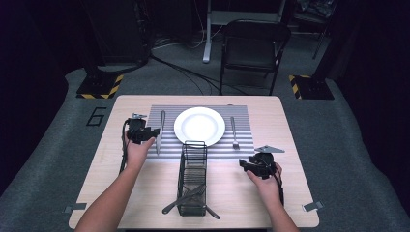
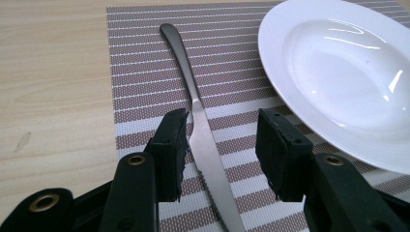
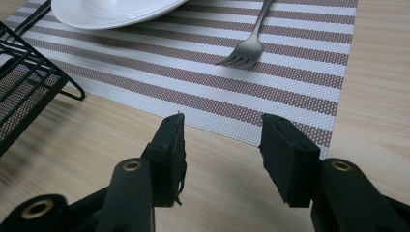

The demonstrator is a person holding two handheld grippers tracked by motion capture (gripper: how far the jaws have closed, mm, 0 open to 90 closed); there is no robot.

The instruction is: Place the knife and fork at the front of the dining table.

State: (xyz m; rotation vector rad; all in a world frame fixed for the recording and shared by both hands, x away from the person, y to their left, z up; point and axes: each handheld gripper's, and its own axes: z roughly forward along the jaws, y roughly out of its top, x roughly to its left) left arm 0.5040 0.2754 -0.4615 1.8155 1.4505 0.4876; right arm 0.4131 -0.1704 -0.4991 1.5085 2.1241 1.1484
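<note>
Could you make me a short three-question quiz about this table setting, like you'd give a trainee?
1. True or false: the knife lies on the striped placemat, on the left side of the white plate.
2. Which gripper has the knife lying between its open jaws: the left gripper or the right gripper?
3. Multiple choice: where does the fork lie? A) in the wire basket B) on the placemat, on the right side of the plate C) on the plate

Key:
1. True
2. The left gripper; its pads are not pressing on the knife
3. B
</note>
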